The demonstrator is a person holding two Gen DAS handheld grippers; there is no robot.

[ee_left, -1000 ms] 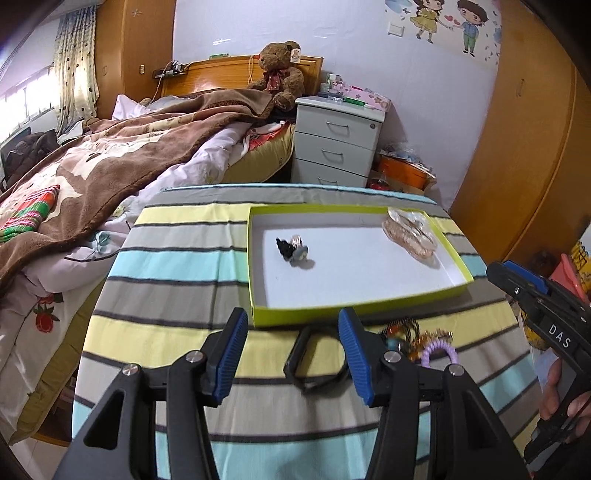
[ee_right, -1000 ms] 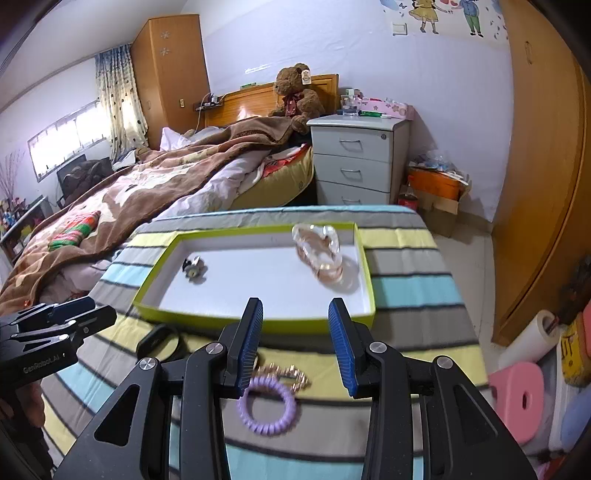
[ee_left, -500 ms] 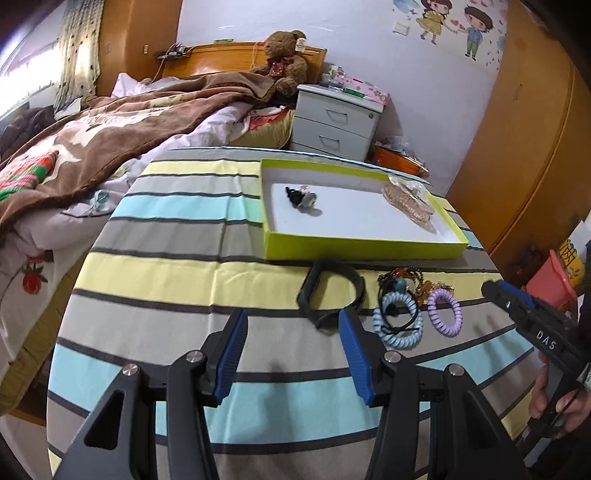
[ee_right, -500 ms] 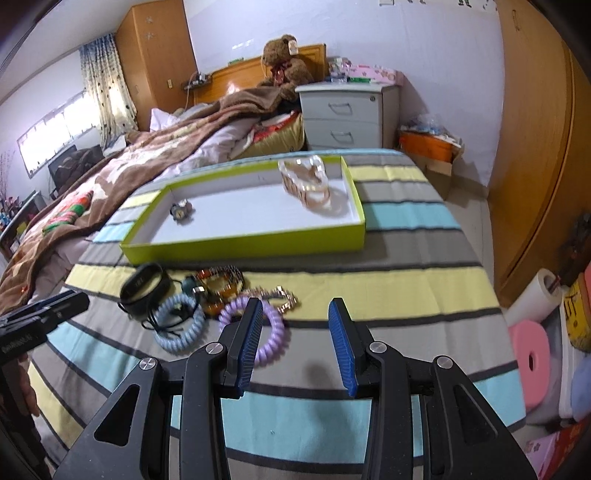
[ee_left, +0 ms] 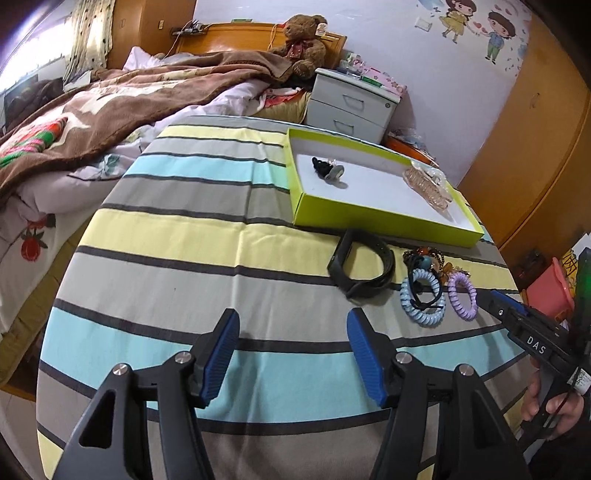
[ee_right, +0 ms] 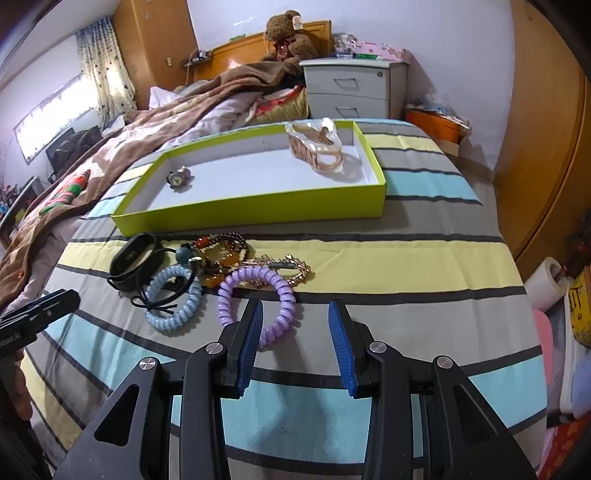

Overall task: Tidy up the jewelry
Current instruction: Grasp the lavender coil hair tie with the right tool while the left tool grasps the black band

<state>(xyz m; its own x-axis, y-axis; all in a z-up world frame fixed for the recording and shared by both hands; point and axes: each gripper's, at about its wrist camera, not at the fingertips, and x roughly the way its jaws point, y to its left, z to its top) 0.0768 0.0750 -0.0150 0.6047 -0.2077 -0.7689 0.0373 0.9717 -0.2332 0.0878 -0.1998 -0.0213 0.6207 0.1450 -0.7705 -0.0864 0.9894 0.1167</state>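
My left tongs (ee_left: 291, 354) hang over the striped cloth of the counter (ee_left: 184, 236) with the jaws opening and nothing between them. My right tongs (ee_right: 295, 343) are released too, pads apart and empty, with the near edge of the purple coil hair tie (ee_right: 255, 299) just ahead of the left pad.

Left of that tie lies a pale blue coil tie (ee_right: 173, 295) with a thin black cord across it, and left again a black wristband (ee_right: 135, 260). Just behind the ties is a heap of beaded bracelets (ee_right: 218, 251) and a gold chain (ee_right: 288, 267), touching one another.

Farther off, the lime-green tray (ee_right: 251, 210) sits on the cloth, white inside. In its left part is a small dark ring-like piece (ee_right: 179, 177); at its far right end a pale shell-like bracelet (ee_right: 317, 147) stands on edge.

Beyond the counter, on the left, a bed carries a brown blanket (ee_right: 177, 110), with a teddy bear (ee_right: 286, 31) at the wooden headboard. A grey nightstand (ee_right: 354, 88) stands beside it. Orange wardrobe doors (ee_right: 546, 129) run along the right, and a curtained window (ee_right: 66, 107) glows at far left.
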